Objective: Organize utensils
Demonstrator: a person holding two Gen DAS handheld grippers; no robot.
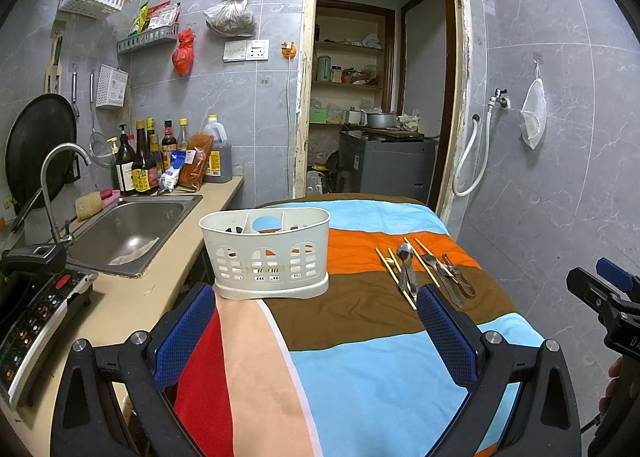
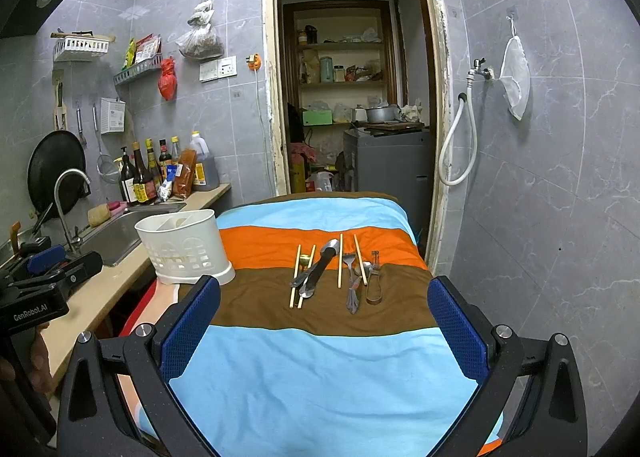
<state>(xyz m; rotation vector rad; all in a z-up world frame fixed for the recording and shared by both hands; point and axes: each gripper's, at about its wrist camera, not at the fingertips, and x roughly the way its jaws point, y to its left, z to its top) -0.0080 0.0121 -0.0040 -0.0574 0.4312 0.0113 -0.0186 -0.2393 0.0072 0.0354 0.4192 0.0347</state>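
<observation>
A white slotted utensil holder [image 1: 266,253] stands upright on the striped cloth at its left side; it also shows in the right wrist view [image 2: 184,251]. Several utensils lie side by side on the orange and brown stripes: wooden chopsticks [image 2: 340,260], a large black-handled spoon [image 2: 322,261], a fork [image 2: 351,281], small spoons and a metal peeler [image 2: 374,285]. They also show in the left wrist view [image 1: 424,271]. My left gripper [image 1: 316,297] is open and empty, in front of the holder. My right gripper [image 2: 324,293] is open and empty, short of the utensils.
The table wears a striped cloth [image 2: 320,377]. To the left run a counter with a steel sink [image 1: 128,233], a faucet [image 1: 60,177], sauce bottles [image 1: 152,161] and a cooker panel [image 1: 36,309]. A doorway [image 2: 348,97] is behind; a tiled wall with hose [image 2: 460,137] is right.
</observation>
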